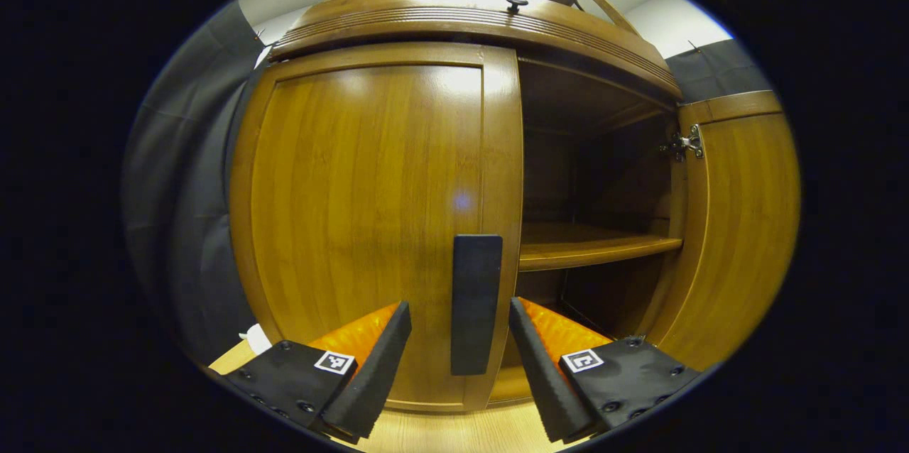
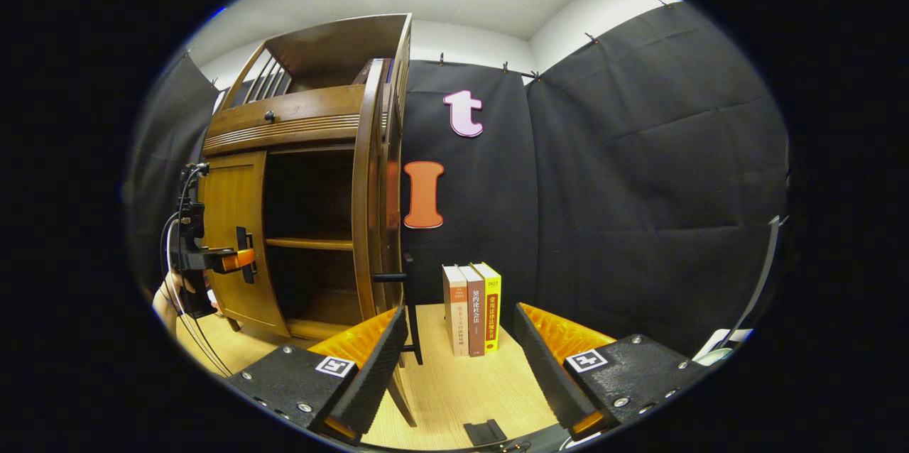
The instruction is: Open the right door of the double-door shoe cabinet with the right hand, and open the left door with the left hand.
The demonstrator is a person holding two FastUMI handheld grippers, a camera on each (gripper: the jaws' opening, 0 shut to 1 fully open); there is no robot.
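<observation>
Left gripper spread, fingers either side of the handle on the shut left door, not pressing it. Right gripper spread, holding nothing; right door swung open beside it, books just past that door.

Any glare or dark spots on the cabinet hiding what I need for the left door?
Left gripper view: soft glare on the closed left door, its handle sharp between the left tool's fingers; open compartment shadowy. Right gripper view: fisheye bends the open right door.
</observation>
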